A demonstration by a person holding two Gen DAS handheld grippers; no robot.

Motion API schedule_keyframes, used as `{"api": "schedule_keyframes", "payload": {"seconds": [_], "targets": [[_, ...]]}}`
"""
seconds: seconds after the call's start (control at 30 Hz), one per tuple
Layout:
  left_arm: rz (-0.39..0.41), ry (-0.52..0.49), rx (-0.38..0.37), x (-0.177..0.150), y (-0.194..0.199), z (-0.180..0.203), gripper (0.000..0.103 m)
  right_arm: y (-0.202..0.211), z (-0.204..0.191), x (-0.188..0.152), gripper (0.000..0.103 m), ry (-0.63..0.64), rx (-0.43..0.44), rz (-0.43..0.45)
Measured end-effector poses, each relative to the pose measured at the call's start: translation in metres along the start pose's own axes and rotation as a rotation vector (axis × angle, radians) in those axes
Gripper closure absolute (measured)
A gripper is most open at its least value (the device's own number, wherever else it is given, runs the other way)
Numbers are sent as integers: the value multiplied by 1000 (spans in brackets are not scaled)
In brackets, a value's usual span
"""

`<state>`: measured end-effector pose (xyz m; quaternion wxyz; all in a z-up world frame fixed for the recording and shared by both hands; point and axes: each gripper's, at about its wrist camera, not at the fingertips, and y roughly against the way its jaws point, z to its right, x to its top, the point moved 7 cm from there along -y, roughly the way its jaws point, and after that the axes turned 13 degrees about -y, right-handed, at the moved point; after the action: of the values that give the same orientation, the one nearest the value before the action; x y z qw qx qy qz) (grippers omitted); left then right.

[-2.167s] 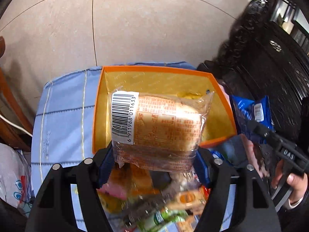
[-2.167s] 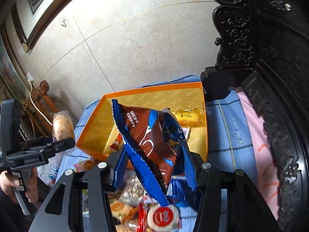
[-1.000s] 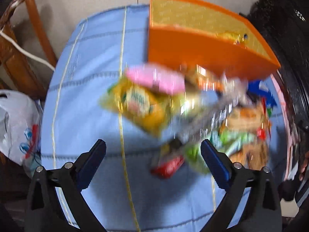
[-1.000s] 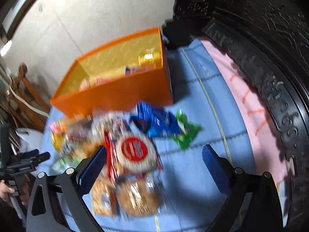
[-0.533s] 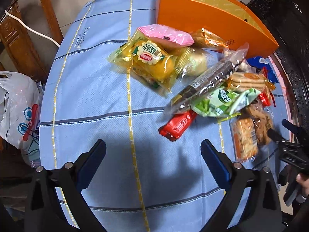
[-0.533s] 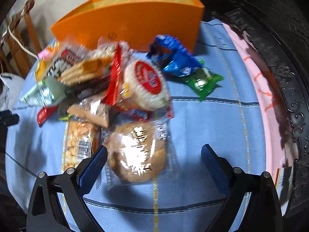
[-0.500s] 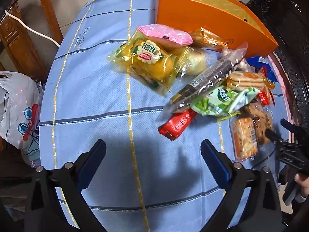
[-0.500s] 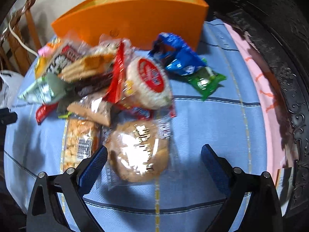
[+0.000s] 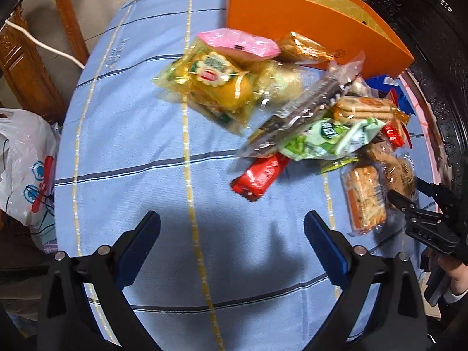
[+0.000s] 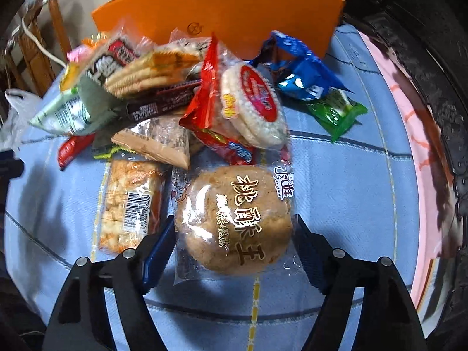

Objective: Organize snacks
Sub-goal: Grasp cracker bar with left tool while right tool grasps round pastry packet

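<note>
Our right gripper (image 10: 234,245) points steeply down at the table, and its blue-padded jaws are closing around a round brown cookie in a clear plastic wrapper with gold lettering (image 10: 237,219). The cookie lies flat on the cloth between the two pads, which stand just beside its edges; we cannot tell whether they press on it yet. Just beside the cookie, on its left in this view, lies a long clear packet of pale puffed cracker bars with a barcode (image 10: 128,204).

Our left gripper (image 9: 231,242) hangs with its jaws spread wide and nothing between them, over a bare patch of the light blue tablecloth with dark and yellow stripes (image 9: 131,146). The nearest snack to it is a small red foil bar (image 9: 259,177), a little beyond the fingertips.

Farther out, the snacks sit in a loose heap: a pale green crinkled packet (image 9: 327,140), a yellow clear bag with a green and red label (image 9: 210,87), a flat pink packet (image 9: 239,44), a round white rice cracker with a red label (image 10: 254,105), and a crumpled blue foil bag (image 10: 304,73). Behind the heap stands a tall orange cardboard box with a yellow lining (image 9: 307,20), touching the farthest packets. Dark carved wooden furniture (image 9: 438,58) rises on the right.
</note>
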<state>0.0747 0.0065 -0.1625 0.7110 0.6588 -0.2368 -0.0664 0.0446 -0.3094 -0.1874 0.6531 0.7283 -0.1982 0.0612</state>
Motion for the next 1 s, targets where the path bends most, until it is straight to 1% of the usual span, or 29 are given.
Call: {"api": "schedule_keyframes", "payload": {"seconds": [0.03, 0.13, 0.2, 0.27, 0.33, 0.43, 0.53, 0.63, 0.7, 0.87, 0.9, 0.93, 0.97, 1.0], "targets": [[0, -3, -11, 1, -1, 5, 7, 4, 4, -1, 25, -12, 9, 0], [-21, -21, -82, 3, -6, 34, 7, 15, 16, -5, 25, -51, 28, 2], [-30, -31, -134, 7, -11, 58, 7, 22, 26, -7, 25, -83, 36, 4], [-53, -58, -164, 11, -18, 82, 7, 26, 33, -10, 25, -98, 38, 1], [-75, -78, -149, 15, -24, 97, 7, 26, 36, -9, 25, -103, 36, 2], [-128, -84, -87, 21, -37, 115, 7, 29, 41, -12, 25, -111, 42, 2], [-154, -39, -72, 25, -46, 121, 7, 28, 44, -14, 25, -112, 48, -5], [-179, 22, -84, 31, -54, 129, 7, 29, 50, -18, 25, -112, 50, -13], [-193, 38, -85, 35, -59, 134, 7, 28, 53, -18, 25, -112, 50, -18], [-229, 49, -61, 44, -75, 148, 7, 24, 53, -18, 25, -98, 57, -29], [-242, 43, -50, 44, -77, 150, 9, 23, 52, -17, 25, -94, 60, -31], [-252, 32, -46, 44, -80, 153, 27, 23, 51, -17, 25, -89, 63, -33], [-268, 9, -67, 43, -82, 158, 36, 23, 50, -16, 25, -86, 64, -33], [-272, -13, -63, 41, -83, 161, 44, 23, 50, -16, 25, -84, 66, -32]]}}
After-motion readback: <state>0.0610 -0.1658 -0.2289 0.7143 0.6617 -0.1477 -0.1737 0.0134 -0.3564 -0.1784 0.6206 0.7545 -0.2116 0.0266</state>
